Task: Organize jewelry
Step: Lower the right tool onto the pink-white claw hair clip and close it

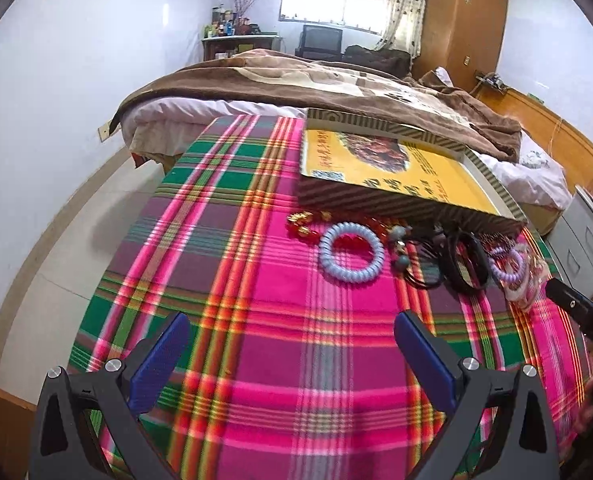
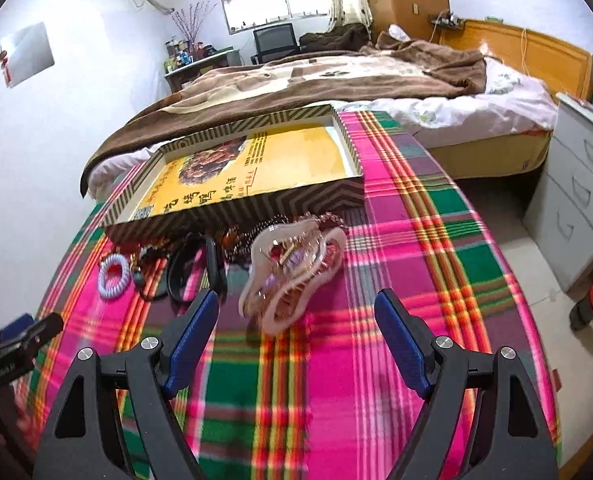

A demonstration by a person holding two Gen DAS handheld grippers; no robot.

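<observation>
The box (image 1: 396, 184), a shallow striped tray with a yellow printed floor, is sitting on the plaid cloth (image 1: 256, 280) covering the desk, and everything else is lying relative to it. Just in front of its near wall the jewelry is spreading in a row: gold and red beads (image 1: 308, 222) at the left end, a pale blue coil band (image 1: 351, 255) overlapping them, black bands (image 1: 466, 266) further right, then a small purple coil (image 1: 508, 266). A big pink claw clip (image 2: 292, 268) is resting at the right end, partly over the purple coil.

The left hand-held gripper (image 1: 292, 360) is hovering wide and empty above the cloth, short of the blue coil. The right hand-held gripper (image 2: 296, 332) is likewise spread wide, holding nothing, with the clip just ahead of its fingertips. Behind the box, a bed (image 2: 336, 76) with a brown blanket is lying.
</observation>
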